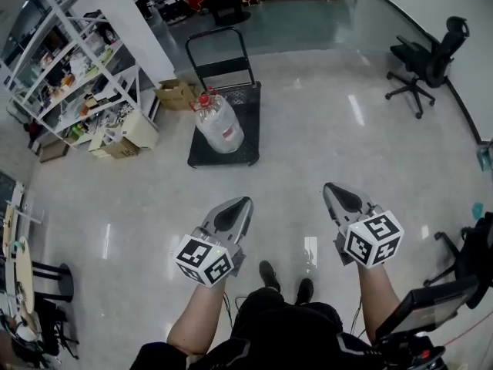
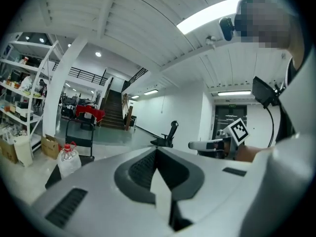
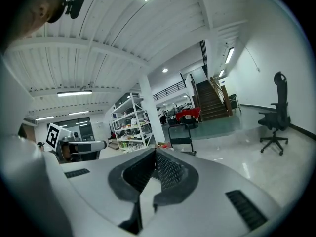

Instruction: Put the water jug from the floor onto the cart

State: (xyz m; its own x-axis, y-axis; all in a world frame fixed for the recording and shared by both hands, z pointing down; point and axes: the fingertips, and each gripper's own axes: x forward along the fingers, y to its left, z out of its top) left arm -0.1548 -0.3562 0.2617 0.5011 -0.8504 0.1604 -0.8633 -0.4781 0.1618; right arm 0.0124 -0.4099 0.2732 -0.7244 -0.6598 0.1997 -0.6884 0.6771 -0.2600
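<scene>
A clear water jug [image 1: 218, 123] with a red cap stands upright on the black platform cart [image 1: 250, 102], whose handle rises at the far end. The jug [image 2: 68, 159] also shows small at the lower left of the left gripper view, on the cart [image 2: 79, 132]. My left gripper [image 1: 246, 201] and right gripper [image 1: 327, 186] are held side by side well short of the cart, both shut and empty. Nothing lies between the closed jaws of the left gripper [image 2: 157, 149] or of the right gripper [image 3: 155, 151]. The cart [image 3: 181, 132] appears far ahead in the right gripper view.
White shelving [image 1: 69, 75] full of clutter lines the left wall, with cardboard boxes [image 1: 176, 93] beside the cart. A black office chair [image 1: 427, 60] stands at the far right. A stool [image 1: 46, 280] is at the lower left. The person's shoes [image 1: 285, 280] are on the glossy floor.
</scene>
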